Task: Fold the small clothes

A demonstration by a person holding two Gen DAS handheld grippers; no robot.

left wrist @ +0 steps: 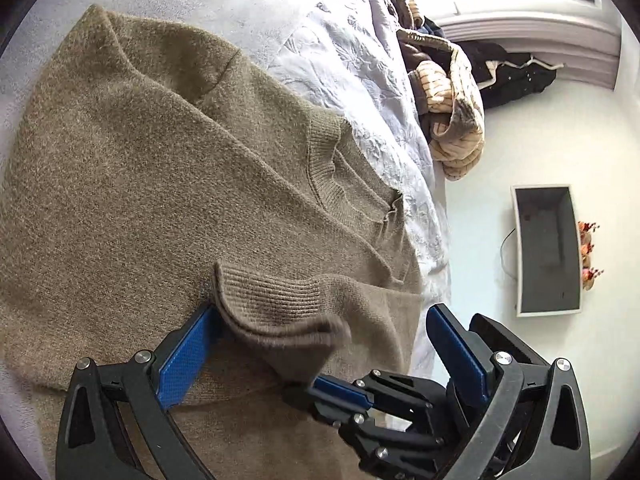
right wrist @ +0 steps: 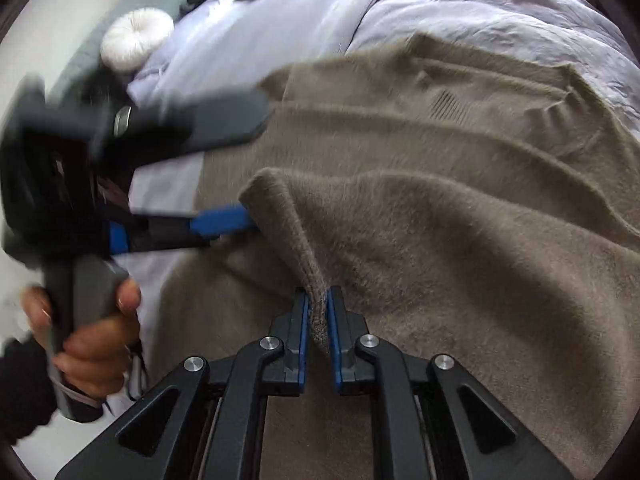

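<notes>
A brown knit sweater [left wrist: 140, 152] lies spread on the bed, neckline [left wrist: 324, 168] toward the quilt's edge. One sleeve is pulled over the body. Its ribbed cuff [left wrist: 272, 300] hangs between my left gripper's [left wrist: 322, 312] wide-open blue fingers [left wrist: 184, 360] without touching the pads. In the right wrist view my right gripper [right wrist: 318, 294] is shut on the cuff [right wrist: 318, 320], which rises as a ridge off the sweater [right wrist: 460, 240]. That gripper also reaches in from below in the left wrist view, right gripper [left wrist: 316, 384]. A hand [right wrist: 92, 340] holds the blurred, open left gripper [right wrist: 258, 168] at the left.
A lilac quilt [left wrist: 360, 72] covers the bed under the sweater. A heap of tan and dark clothes [left wrist: 448, 100] lies at the bed's edge, with dark garments [left wrist: 516, 72] beyond. A white open box [left wrist: 548, 248] stands on the floor. A round white cushion [right wrist: 136, 38] sits further up the bed.
</notes>
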